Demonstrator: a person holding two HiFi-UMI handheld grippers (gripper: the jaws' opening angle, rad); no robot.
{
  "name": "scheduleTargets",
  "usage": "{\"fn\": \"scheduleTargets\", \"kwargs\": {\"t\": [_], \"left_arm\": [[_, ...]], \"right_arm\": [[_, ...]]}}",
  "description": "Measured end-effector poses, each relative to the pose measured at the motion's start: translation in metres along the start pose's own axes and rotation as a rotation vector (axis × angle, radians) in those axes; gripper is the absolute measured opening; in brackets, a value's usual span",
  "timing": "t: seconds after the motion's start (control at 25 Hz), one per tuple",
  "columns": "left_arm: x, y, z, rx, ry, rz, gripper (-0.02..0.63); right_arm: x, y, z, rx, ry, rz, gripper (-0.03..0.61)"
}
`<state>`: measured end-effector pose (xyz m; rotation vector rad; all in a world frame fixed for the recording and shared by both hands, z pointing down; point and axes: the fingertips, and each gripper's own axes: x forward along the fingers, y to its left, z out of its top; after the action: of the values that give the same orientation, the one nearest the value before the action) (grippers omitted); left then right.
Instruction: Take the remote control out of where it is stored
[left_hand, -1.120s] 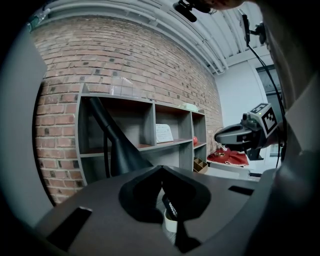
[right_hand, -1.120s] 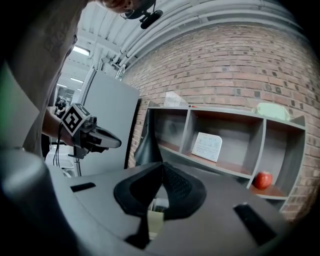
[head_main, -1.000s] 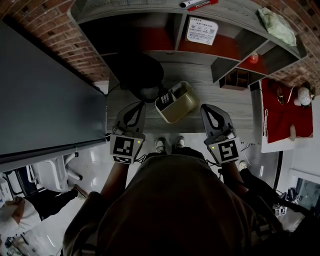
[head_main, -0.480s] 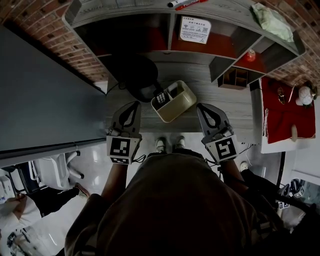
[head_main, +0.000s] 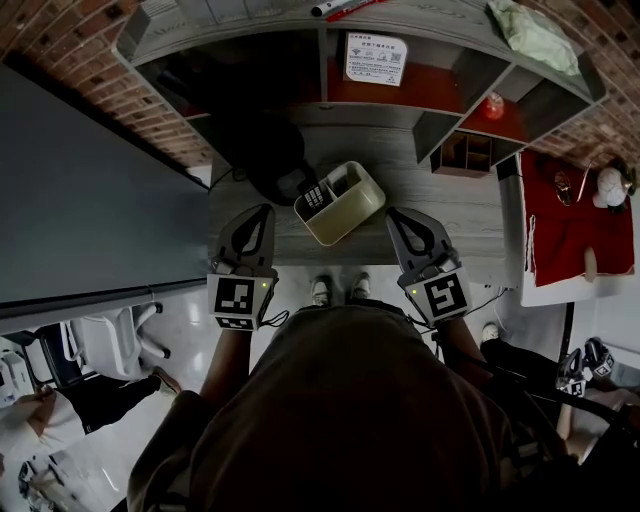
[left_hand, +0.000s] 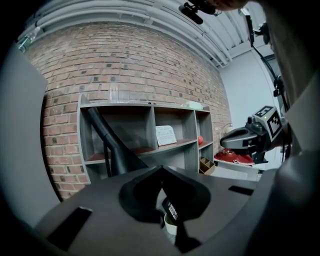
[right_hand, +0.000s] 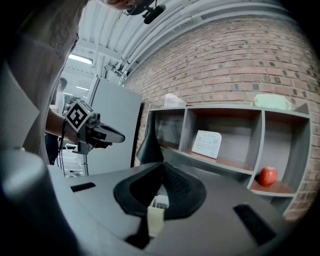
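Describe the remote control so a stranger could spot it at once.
Find the grey desk with the shelf unit. A cream box sits mid-desk; the remote sticks out of its end nearest the big black object, told apart by its rows of pale buttons.

No words or numbers can be read anywhere. A white printed card is propped in a middle compartment of the grey shelf unit; its lines of print are too small to be made out. A square black-and-white coded marker is carried on the cube of the left gripper, and another marker on the cube of the right gripper. Rows of pale buttons are seen on the remote control, with no legible characters.
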<state>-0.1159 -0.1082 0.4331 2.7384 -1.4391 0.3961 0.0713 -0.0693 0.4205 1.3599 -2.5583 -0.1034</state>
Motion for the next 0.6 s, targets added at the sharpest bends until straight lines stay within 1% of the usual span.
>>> {"fn": "scheduleTargets", "kwargs": {"t": [0.12, 0.24, 0.32, 0.44, 0.6], "left_arm": [[0.001, -0.003, 0.001, -0.001, 0.0, 0.005, 0.011], [0.0, -0.007, 0.0, -0.007, 0.004, 0.008, 0.011], [-0.001, -0.009, -0.001, -0.011, 0.007, 0.011, 0.011], [-0.002, -0.014, -0.003, -0.013, 0.014, 0.017, 0.011], [-0.007, -0.015, -0.007, -0.033, 0.021, 0.033, 0.011]], "right_arm": [[-0.001, 0.0, -0.004, -0.012, 0.006, 0.028, 0.014], [-0.001, 0.006, -0.007, -0.068, 0.016, 0.104, 0.012], [0.0, 0.012, -0.013, -0.131, 0.059, 0.171, 0.012], [0.007, 0.011, -0.027, -0.219, 0.14, 0.226, 0.012], [0.02, 0.007, -0.033, -0.211, 0.156, 0.272, 0.014]]}}
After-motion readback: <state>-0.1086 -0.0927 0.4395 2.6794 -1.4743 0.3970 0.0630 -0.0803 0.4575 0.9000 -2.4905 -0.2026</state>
